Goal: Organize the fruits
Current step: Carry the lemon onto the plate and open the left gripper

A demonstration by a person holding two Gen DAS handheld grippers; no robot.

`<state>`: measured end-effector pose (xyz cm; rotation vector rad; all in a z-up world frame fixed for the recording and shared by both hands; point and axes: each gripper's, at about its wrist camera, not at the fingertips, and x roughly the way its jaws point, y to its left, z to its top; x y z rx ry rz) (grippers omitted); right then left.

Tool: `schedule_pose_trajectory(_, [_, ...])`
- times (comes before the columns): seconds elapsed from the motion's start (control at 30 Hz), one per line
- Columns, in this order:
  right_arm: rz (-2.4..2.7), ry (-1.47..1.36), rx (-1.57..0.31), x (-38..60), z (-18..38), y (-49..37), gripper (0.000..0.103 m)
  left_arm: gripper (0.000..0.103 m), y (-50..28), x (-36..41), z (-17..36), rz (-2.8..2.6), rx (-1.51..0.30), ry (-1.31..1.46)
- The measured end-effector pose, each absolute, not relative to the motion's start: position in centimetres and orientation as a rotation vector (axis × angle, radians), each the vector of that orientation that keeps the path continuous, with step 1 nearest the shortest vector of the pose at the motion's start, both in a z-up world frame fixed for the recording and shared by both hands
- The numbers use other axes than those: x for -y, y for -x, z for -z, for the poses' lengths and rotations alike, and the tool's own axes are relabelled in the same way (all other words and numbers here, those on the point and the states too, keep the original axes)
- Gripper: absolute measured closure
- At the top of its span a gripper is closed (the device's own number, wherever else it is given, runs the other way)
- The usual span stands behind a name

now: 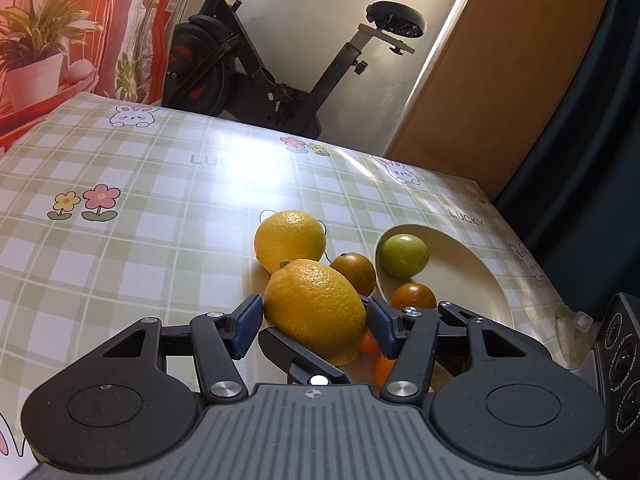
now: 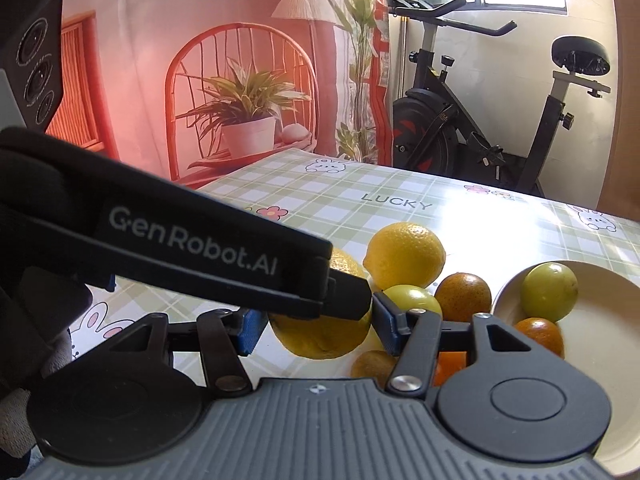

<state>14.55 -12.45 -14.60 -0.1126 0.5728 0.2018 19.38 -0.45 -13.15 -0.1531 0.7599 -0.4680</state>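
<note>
Both grippers clamp one big lemon [image 1: 316,308]: the left gripper [image 1: 316,320] pinches its sides between blue pads, and the right gripper [image 2: 316,320] grips it too, with the left one's black body crossing in front. Just behind lie a second lemon [image 1: 290,240] and an orange [image 1: 354,272], crowding close. To the right, a cream plate [image 1: 472,272] holds a green fruit [image 1: 404,255] and another orange [image 1: 414,296]. The green checked tablecloth [image 1: 140,240] shines under window light; an exercise bike [image 1: 280,60] stands beyond.
</note>
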Motion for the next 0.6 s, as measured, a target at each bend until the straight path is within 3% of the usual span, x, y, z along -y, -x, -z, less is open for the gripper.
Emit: schedule_pose_trajectory(0.6, [0.010, -0.104, -0.448, 24.1, 10.9, -12.6, 0.045, 0.043, -22.2, 14.8, 11.7, 0.641, -0.721, -0.084])
